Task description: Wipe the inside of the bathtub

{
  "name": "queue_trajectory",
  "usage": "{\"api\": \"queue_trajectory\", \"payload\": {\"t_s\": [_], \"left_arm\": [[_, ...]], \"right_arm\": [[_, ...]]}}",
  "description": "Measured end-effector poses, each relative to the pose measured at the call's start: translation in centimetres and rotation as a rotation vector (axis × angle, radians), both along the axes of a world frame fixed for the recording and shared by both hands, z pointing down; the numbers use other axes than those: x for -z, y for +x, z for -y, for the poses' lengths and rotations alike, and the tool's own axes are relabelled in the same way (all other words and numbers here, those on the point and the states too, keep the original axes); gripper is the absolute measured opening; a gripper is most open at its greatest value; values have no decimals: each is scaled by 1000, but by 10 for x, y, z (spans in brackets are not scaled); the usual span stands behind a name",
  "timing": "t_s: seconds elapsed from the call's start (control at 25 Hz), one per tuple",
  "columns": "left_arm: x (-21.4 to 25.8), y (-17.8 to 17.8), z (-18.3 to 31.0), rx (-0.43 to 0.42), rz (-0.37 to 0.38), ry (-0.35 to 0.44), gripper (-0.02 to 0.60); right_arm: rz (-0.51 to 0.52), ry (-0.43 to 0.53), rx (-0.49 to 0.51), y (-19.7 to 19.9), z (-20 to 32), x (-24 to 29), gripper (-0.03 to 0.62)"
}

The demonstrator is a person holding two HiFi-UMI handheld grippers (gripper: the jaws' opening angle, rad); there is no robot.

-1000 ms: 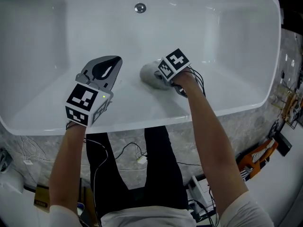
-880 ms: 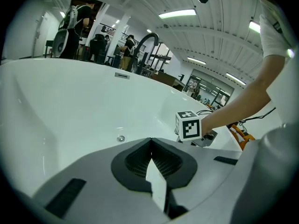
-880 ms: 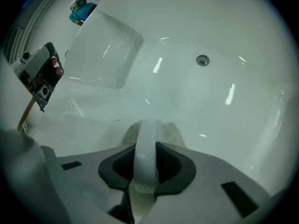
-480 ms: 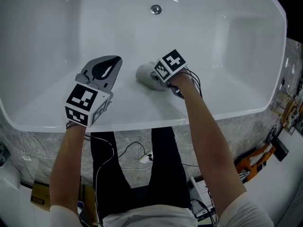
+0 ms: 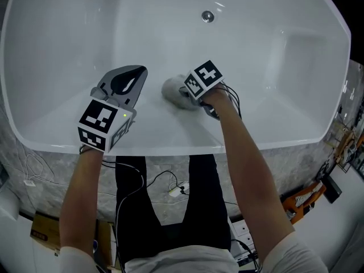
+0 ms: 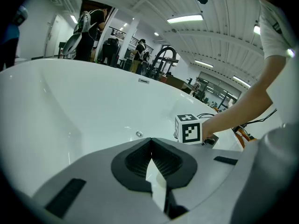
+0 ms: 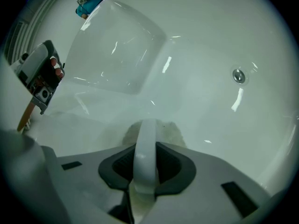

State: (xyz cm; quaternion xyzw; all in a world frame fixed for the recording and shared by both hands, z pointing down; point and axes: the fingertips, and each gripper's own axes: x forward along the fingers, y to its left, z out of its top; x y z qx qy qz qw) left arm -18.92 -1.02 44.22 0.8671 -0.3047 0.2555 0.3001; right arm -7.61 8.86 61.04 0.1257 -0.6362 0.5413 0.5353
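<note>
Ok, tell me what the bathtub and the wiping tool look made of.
The bathtub: glossy white, likely acrylic or enamel, since sharp light streaks mirror off it. The wiping tool: its handle is smooth white, probably plastic; its pad is matte grey with soft edges, maybe sponge or cloth.

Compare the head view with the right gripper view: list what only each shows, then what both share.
Only the head view: the left tool, the person's black trousers and floor cables. Only the right gripper view: how the right tool clamps a white curved handle. Both: the white glossy bathtub, its round metal drain and the grey wiping pad.
</note>
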Motion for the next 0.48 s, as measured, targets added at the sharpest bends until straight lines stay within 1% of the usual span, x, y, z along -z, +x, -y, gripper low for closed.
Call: {"api": "queue_trajectory", "payload": {"t_s": [0.12, 0.48], "left_arm": [[-1, -20, -2, 18, 3, -3, 12], [-2, -62, -3, 65, -4, -9, 12]], "right_arm": [[14, 4, 7, -24, 2, 0, 92], [62, 10, 32, -88, 10, 0, 92]]}}
